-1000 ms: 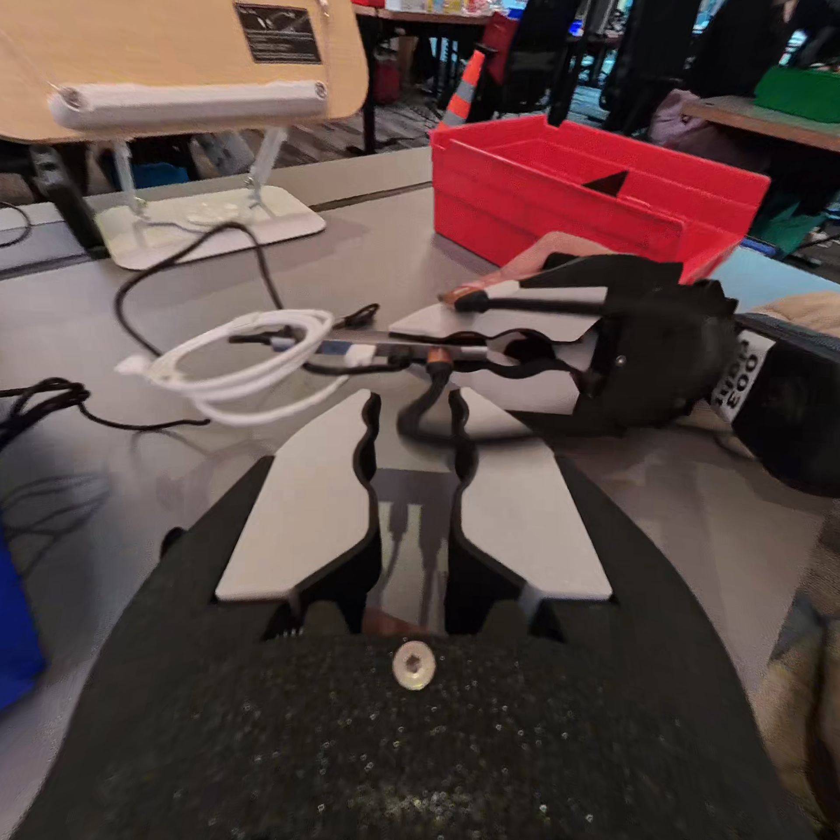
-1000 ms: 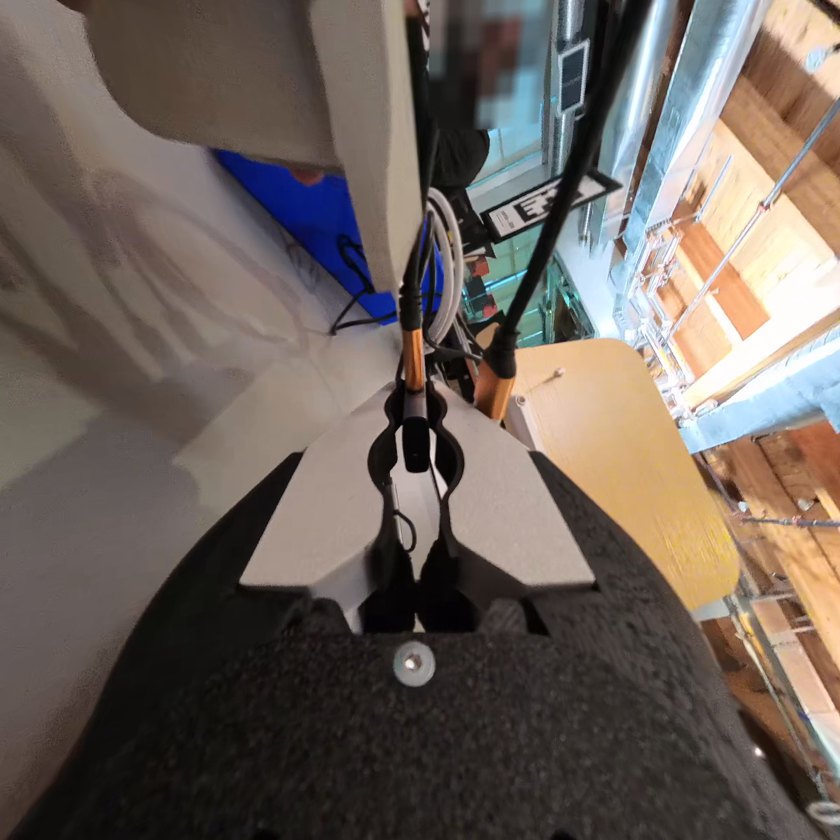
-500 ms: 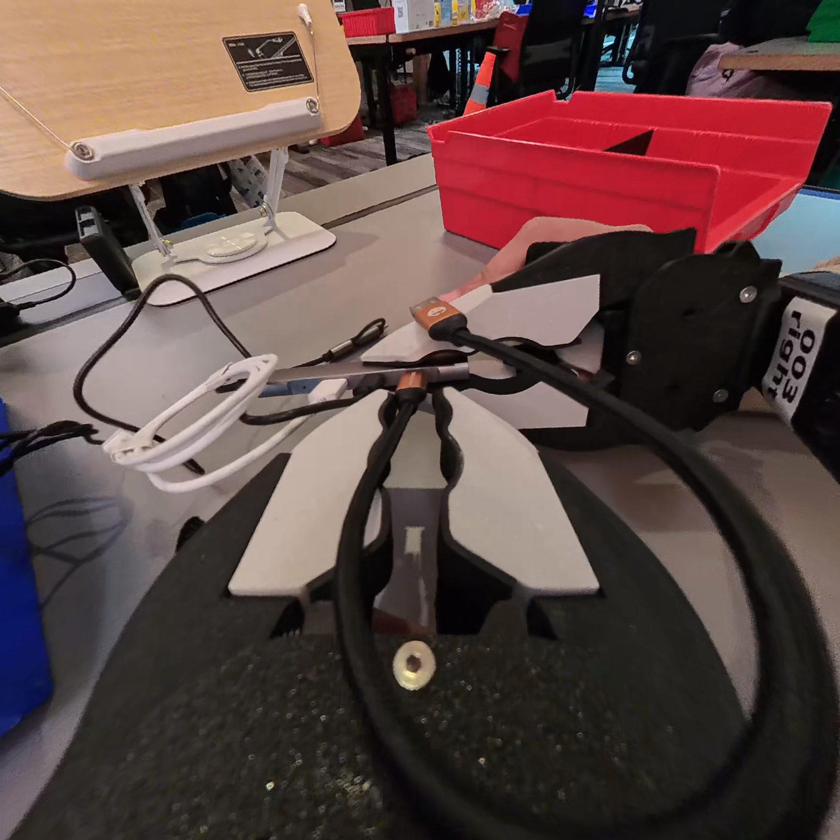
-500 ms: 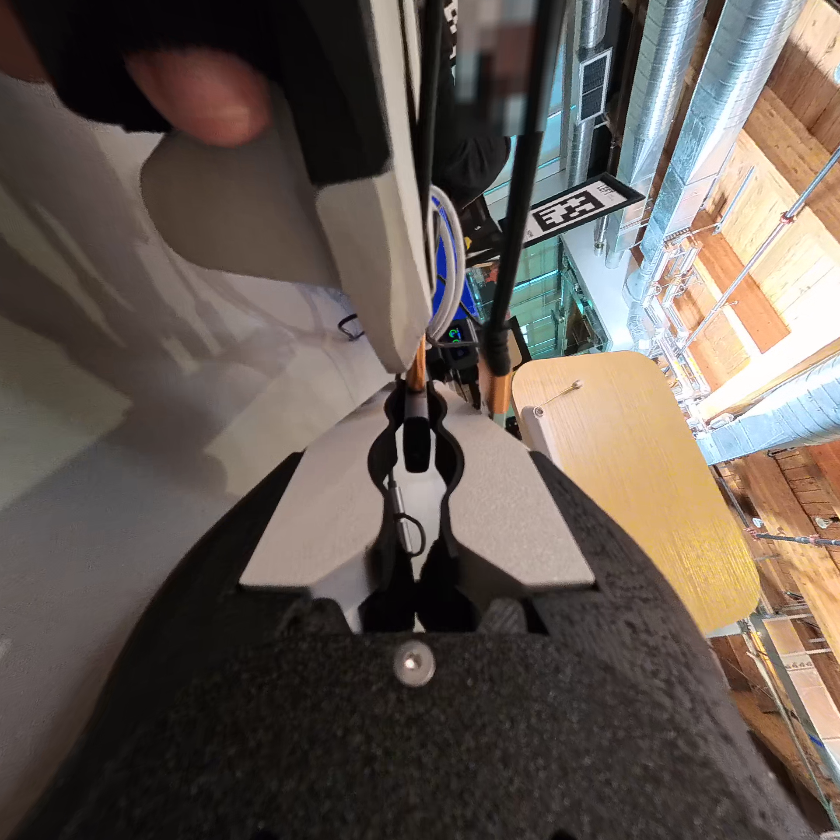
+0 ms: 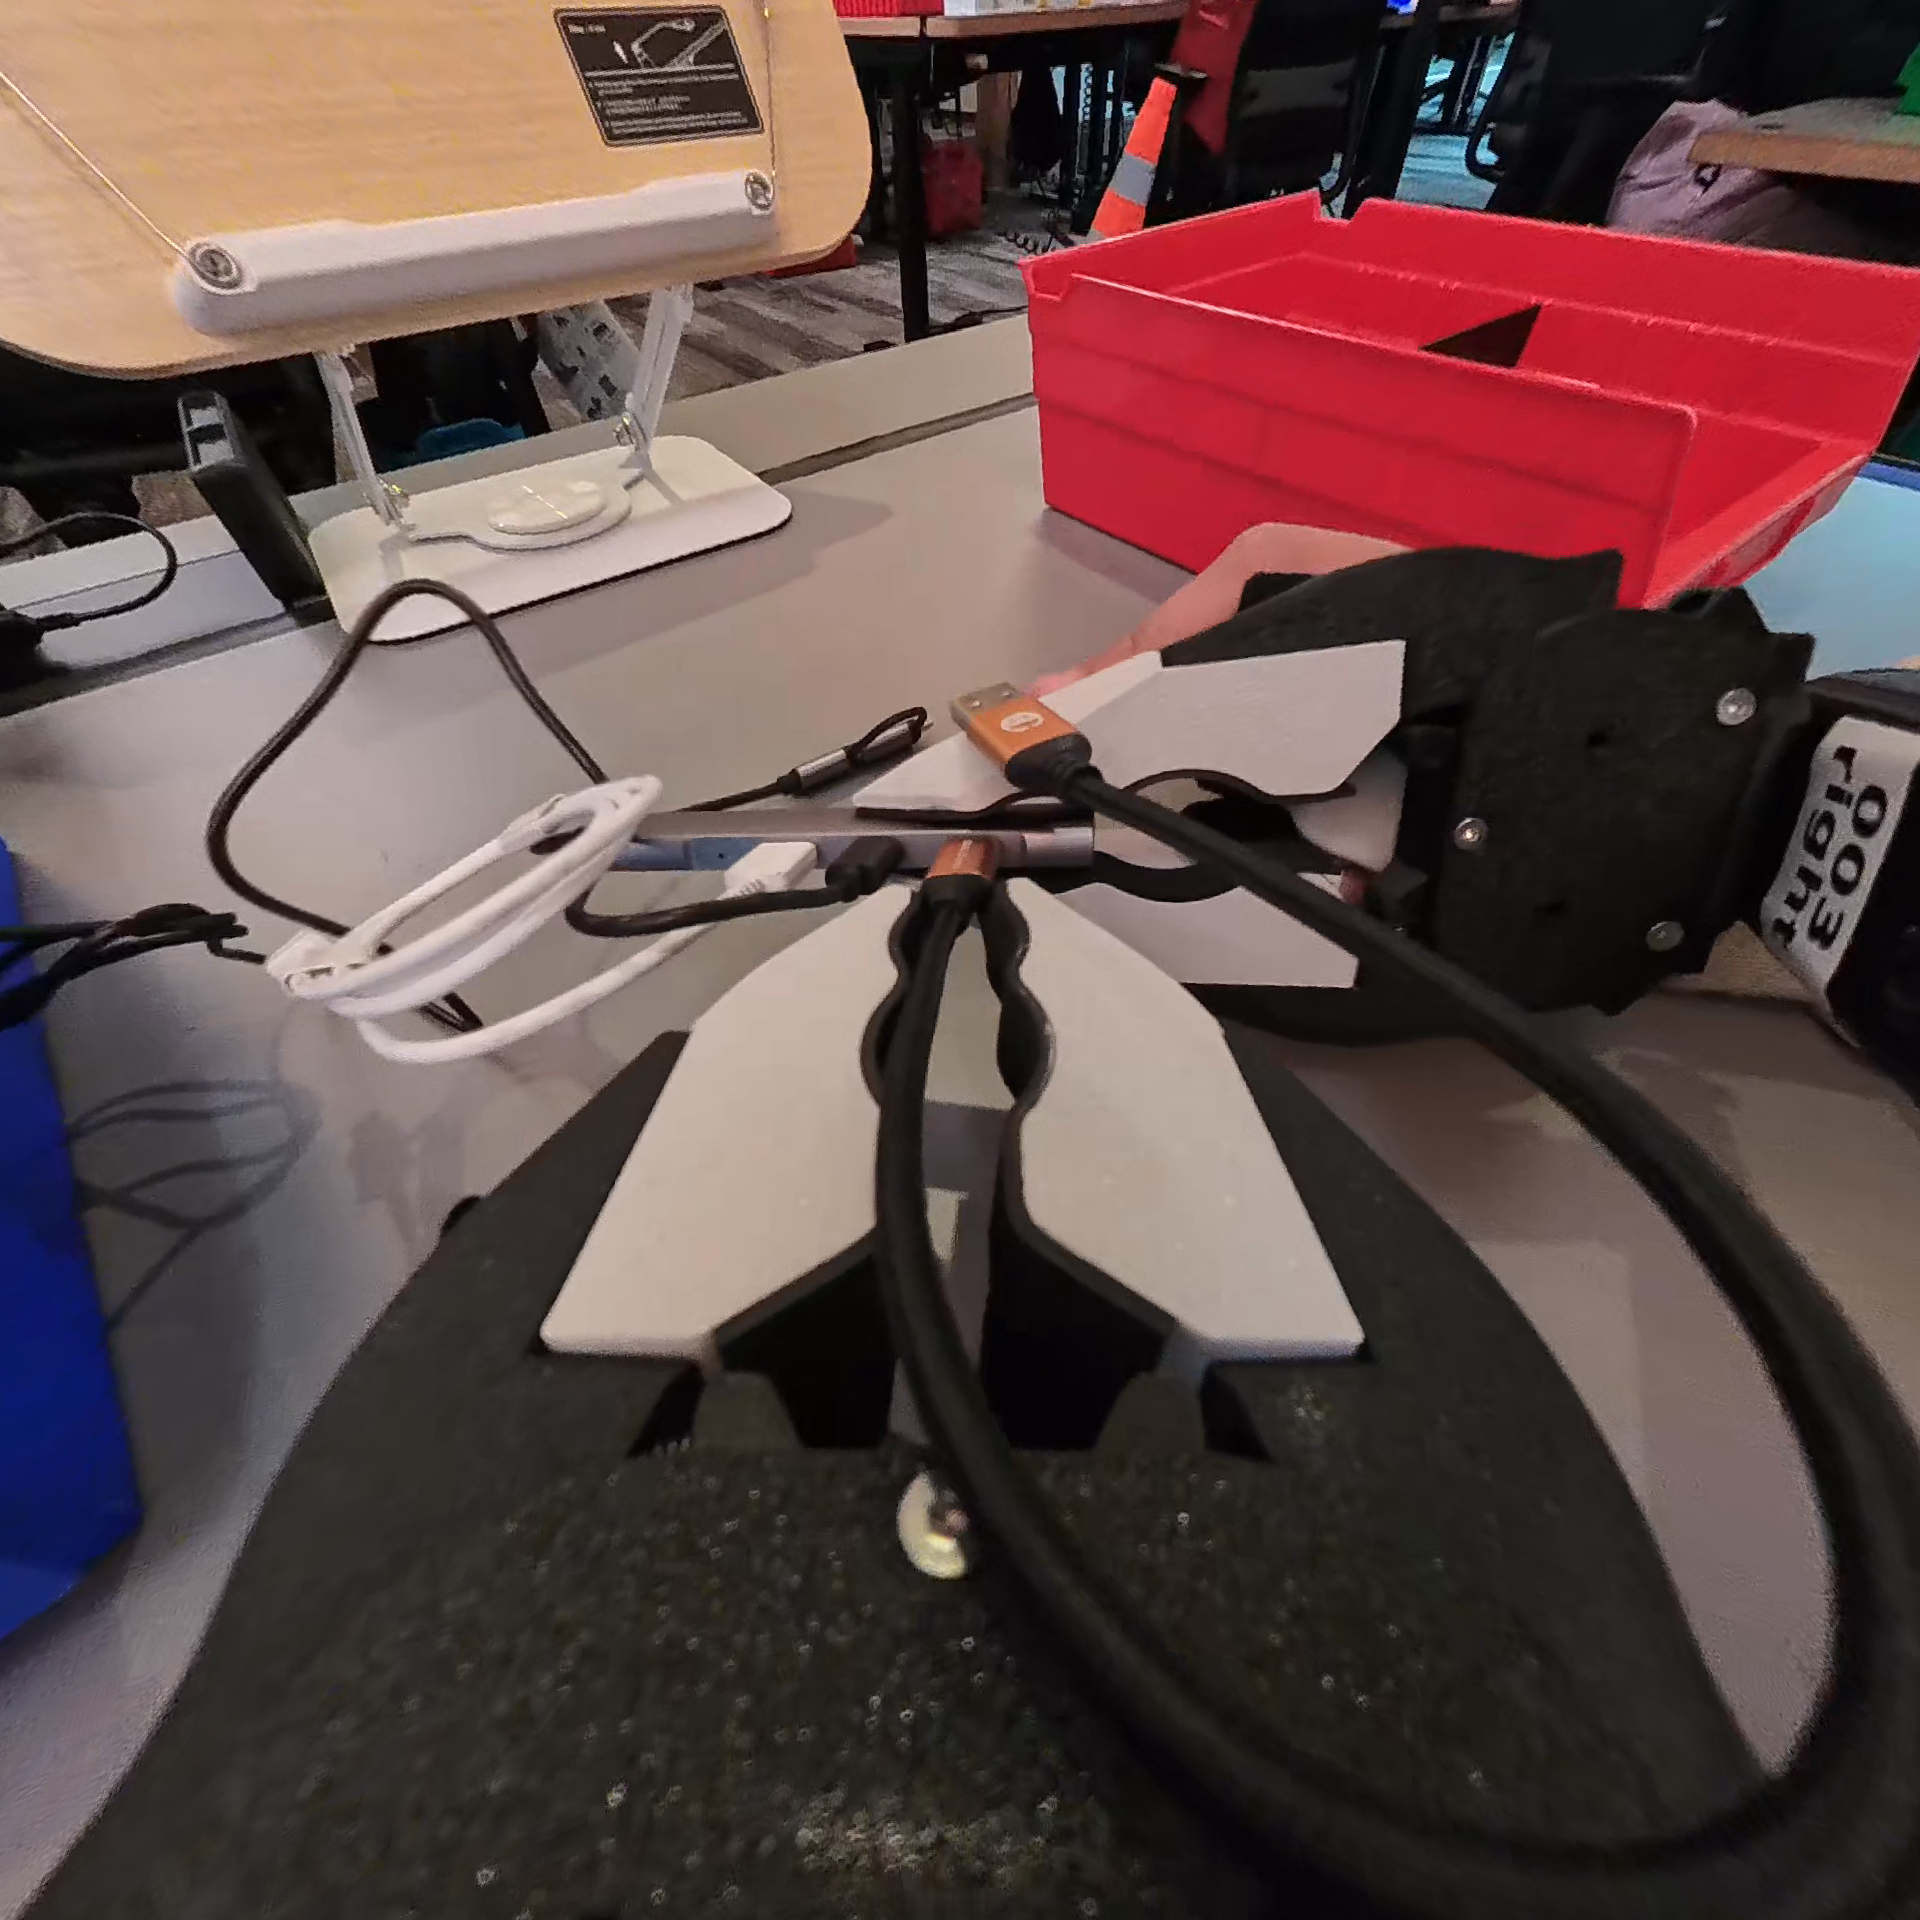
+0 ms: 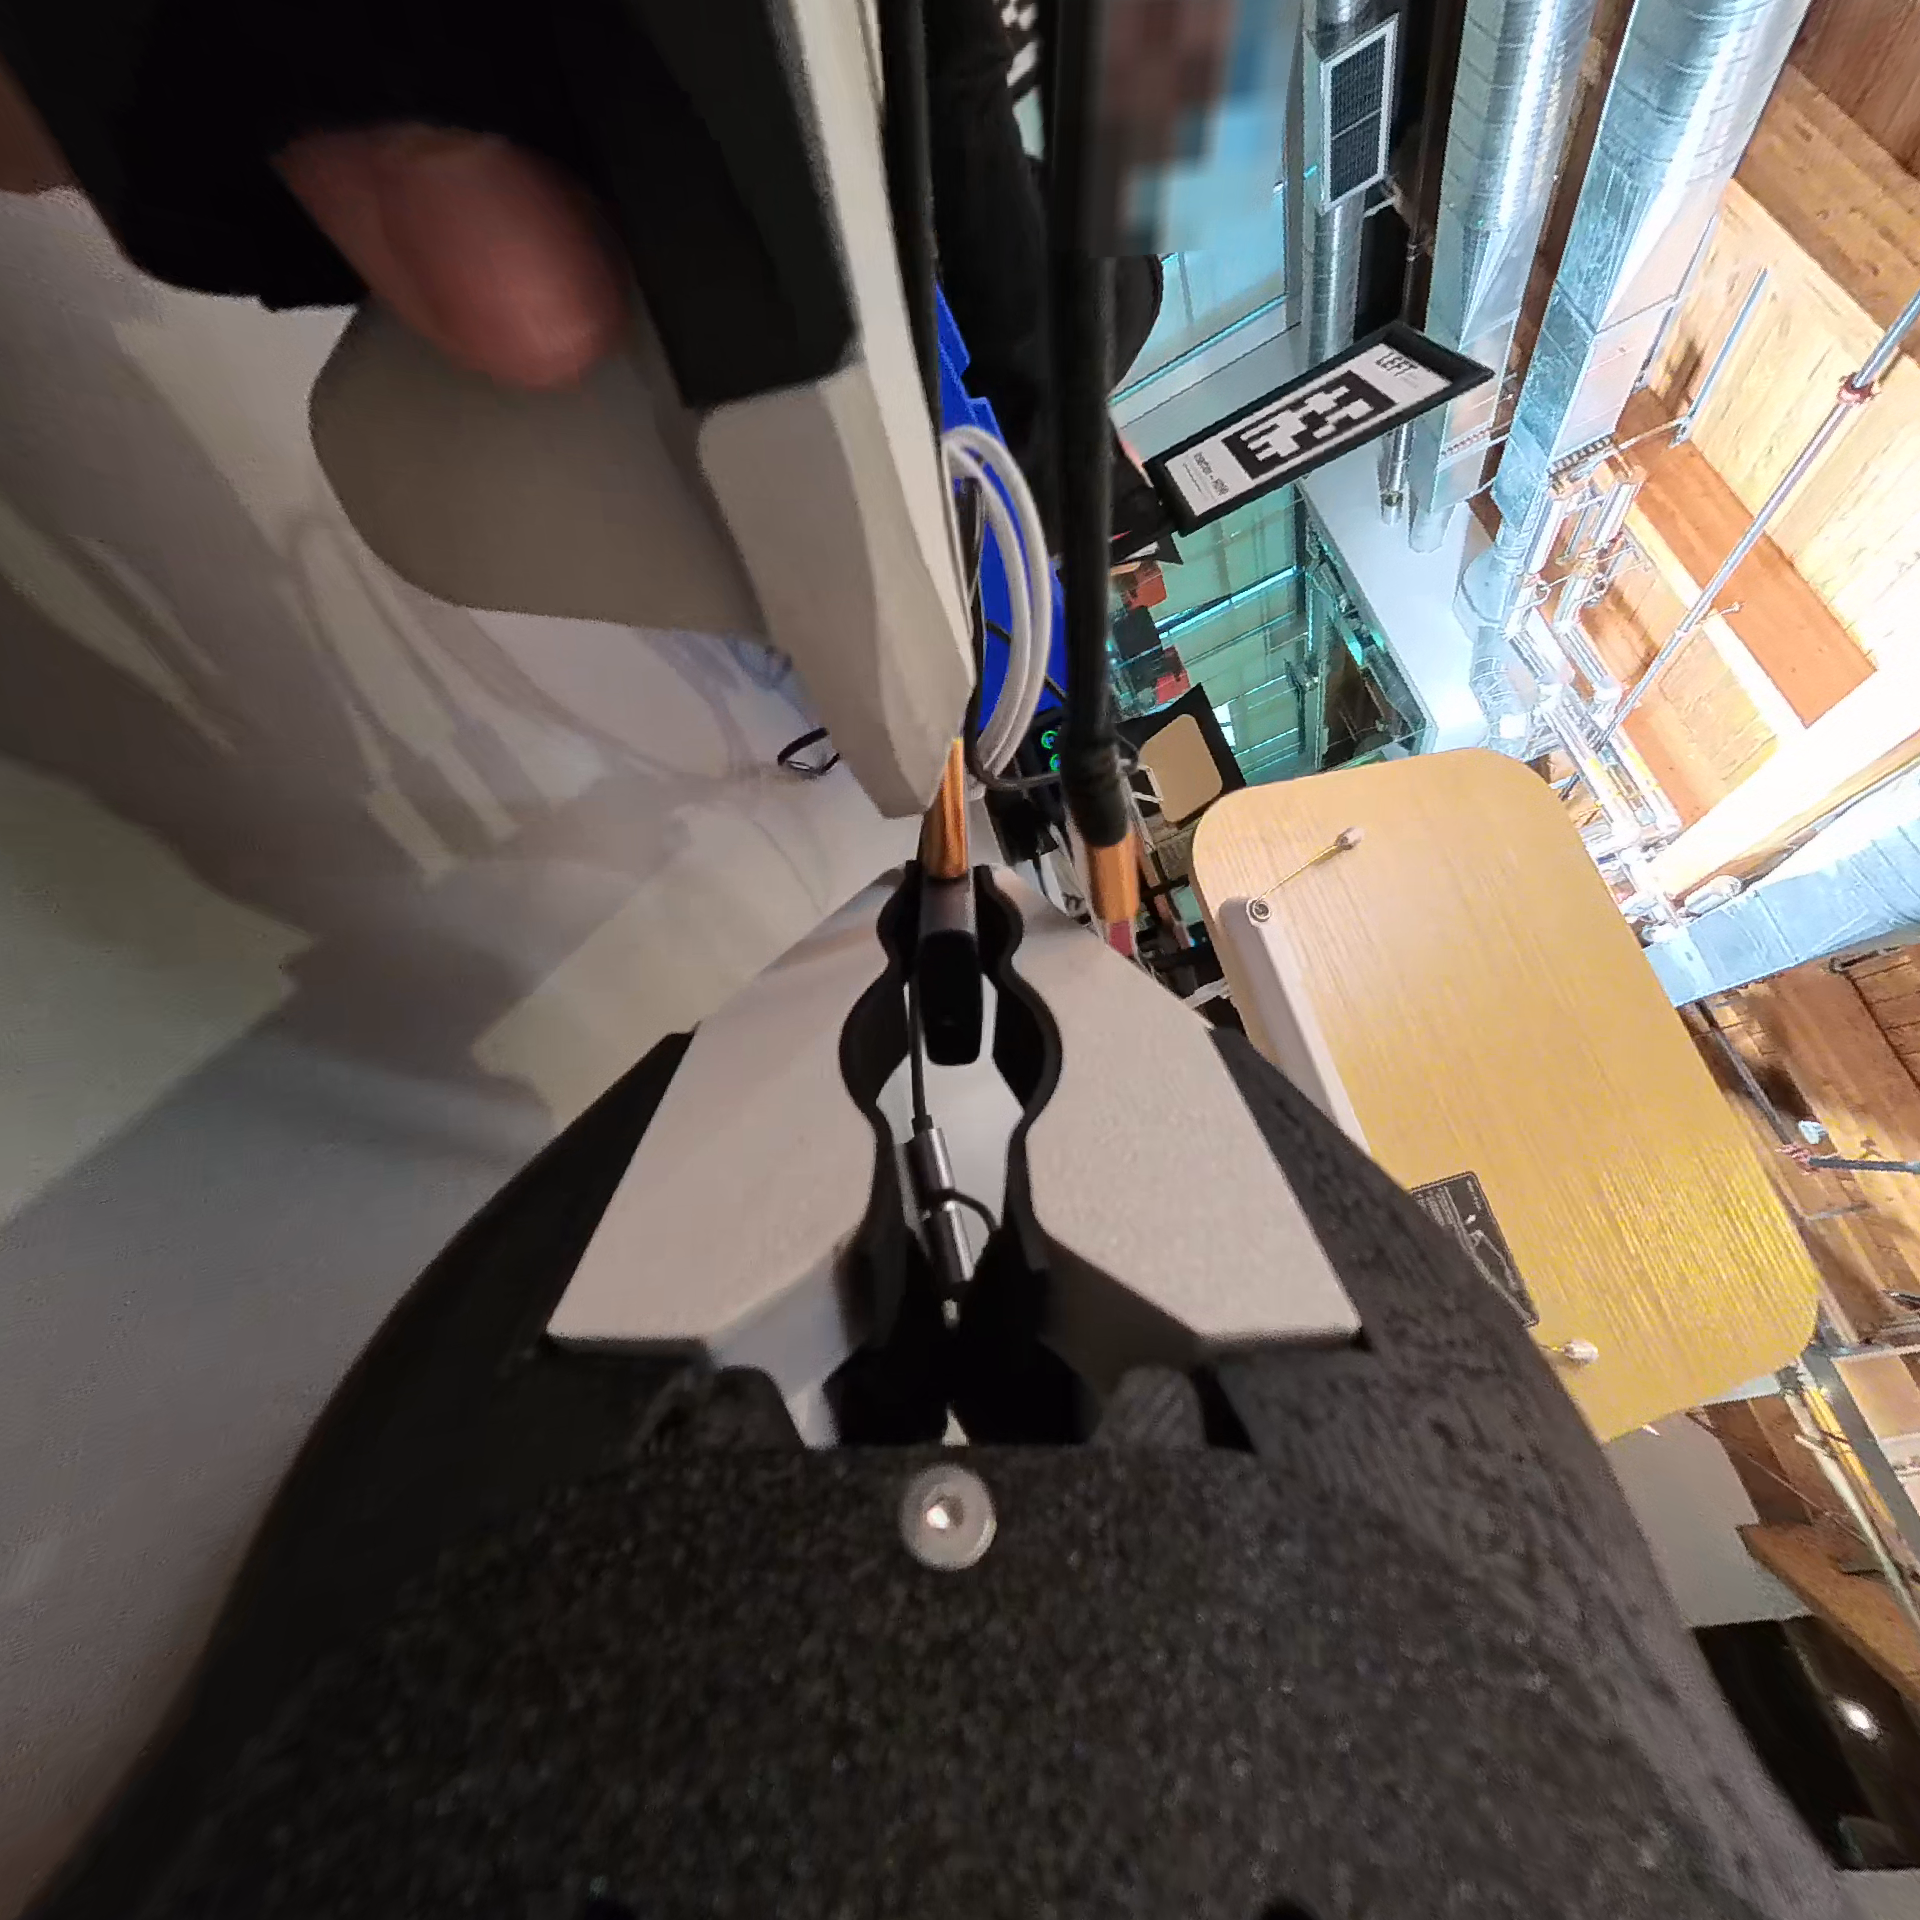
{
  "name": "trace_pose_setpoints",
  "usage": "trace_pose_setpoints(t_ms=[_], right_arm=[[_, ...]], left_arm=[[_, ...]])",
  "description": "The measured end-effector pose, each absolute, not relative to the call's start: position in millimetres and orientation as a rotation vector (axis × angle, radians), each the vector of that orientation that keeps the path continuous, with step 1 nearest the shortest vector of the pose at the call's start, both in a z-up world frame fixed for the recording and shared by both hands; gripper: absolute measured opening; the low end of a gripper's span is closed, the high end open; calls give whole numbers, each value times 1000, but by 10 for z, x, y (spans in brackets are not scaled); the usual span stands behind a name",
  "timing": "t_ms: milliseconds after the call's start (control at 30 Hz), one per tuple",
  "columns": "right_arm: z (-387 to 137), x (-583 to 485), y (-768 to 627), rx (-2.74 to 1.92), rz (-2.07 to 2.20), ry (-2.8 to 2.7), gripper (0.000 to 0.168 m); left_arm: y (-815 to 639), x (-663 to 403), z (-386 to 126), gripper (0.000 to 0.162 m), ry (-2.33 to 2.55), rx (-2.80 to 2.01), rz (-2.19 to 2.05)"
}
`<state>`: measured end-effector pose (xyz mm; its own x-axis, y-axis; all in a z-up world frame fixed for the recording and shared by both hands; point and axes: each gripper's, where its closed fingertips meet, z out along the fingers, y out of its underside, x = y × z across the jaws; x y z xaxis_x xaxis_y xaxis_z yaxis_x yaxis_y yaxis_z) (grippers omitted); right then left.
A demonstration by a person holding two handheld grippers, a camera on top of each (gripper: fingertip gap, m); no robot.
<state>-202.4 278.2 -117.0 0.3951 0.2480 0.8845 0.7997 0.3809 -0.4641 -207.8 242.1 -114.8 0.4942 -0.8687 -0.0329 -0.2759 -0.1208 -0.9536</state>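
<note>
Two grippers meet: left gripper (image 5: 951, 935) pinches black cable (image 5: 1714, 1226) (copper plug at 12 o'clock); right gripper (image 6: 951, 935) clamps grey hub (image 5: 862, 836).

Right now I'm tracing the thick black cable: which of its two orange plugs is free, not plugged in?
The free one is the orange plug resting on the right gripper, metal tip bare. The other orange plug meets the grey hub.

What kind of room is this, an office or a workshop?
Probably a shared workshop or lab. A grey table carries a red parts bin and loose cables, more worktables and an orange cone stand behind, and bare metal ducts run under a wooden ceiling.
</note>
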Motion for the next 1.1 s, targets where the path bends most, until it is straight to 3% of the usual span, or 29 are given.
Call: trace_pose_setpoints(t_ms=[1100], right_arm=[[-1086, -2157, 2702, -1093, -522, -1154, 9]], left_arm=[[2330, -2322, -1093, 2, 1041, -1662, -656]])
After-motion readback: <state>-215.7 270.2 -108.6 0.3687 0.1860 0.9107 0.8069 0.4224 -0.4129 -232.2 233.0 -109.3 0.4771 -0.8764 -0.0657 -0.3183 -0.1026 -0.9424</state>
